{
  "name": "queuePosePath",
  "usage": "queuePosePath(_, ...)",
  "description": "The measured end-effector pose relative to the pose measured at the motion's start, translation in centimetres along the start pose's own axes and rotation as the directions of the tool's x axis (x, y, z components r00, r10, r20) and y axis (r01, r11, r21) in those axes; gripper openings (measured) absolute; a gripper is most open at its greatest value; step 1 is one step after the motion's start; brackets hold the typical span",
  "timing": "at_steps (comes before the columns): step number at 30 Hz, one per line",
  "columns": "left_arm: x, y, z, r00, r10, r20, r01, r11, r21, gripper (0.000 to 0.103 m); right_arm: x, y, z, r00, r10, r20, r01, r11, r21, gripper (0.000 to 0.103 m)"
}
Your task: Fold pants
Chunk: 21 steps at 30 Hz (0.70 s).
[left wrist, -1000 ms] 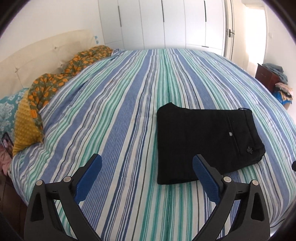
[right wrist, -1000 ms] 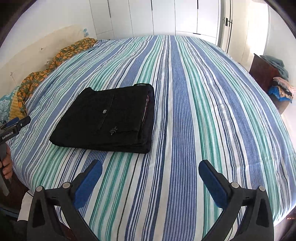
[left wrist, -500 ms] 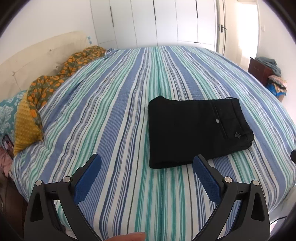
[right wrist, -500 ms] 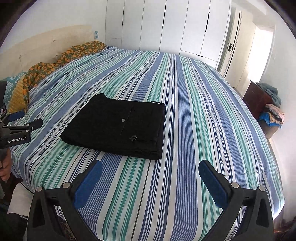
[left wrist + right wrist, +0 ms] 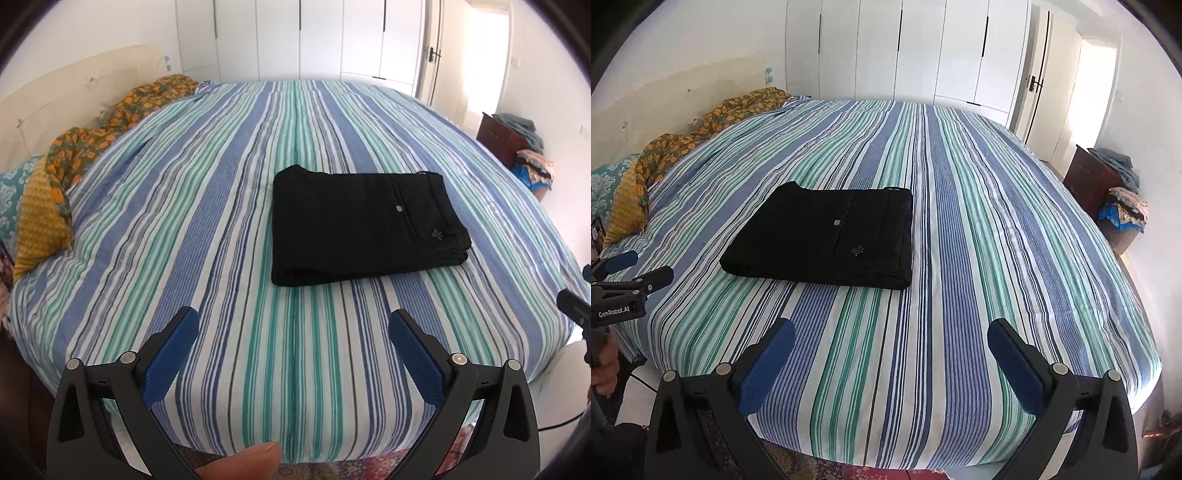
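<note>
Black pants (image 5: 365,225) lie folded in a flat rectangle on the striped bed (image 5: 207,236), back pocket and button facing up. They also show in the right wrist view (image 5: 827,240). My left gripper (image 5: 293,347) is open and empty, held over the bed's near edge, well short of the pants. My right gripper (image 5: 892,356) is open and empty, also back over the near edge. The left gripper shows at the left edge of the right wrist view (image 5: 628,275).
An orange-patterned blanket (image 5: 110,125) and a yellow pillow (image 5: 40,229) lie along the headboard at left. A dark wooden cabinet (image 5: 1089,184) with piled clothes stands at right. White wardrobes (image 5: 923,51) line the far wall.
Both grippers have drawn back and up from the bed, so the folded pants look farther away. The pants have not moved.
</note>
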State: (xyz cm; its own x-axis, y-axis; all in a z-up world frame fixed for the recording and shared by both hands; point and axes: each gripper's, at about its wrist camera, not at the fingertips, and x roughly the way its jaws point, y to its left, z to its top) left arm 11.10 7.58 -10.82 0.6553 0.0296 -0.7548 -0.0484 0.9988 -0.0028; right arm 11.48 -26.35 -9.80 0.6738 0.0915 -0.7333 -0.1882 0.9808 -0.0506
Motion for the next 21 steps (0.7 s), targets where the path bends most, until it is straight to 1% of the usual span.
queuePosePath(6, -0.7, -0.3, -0.2, 0.999, 0.042, 0.02, -0.042, 0.999, 0.01, 0.102, 0.1, -0.3, -0.8, 1.0, -0.01, -0.025, 0.011, 0.999, 0.032, 0.103)
queuePosePath(21, -0.4, -0.6, -0.3, 1.0, 0.01, 0.011, -0.01, 1.0, 0.005, 0.102, -0.3, 0.4, -1.2, 0.999, -0.031, -0.015, 0.031, 0.999, 0.011, 0.103)
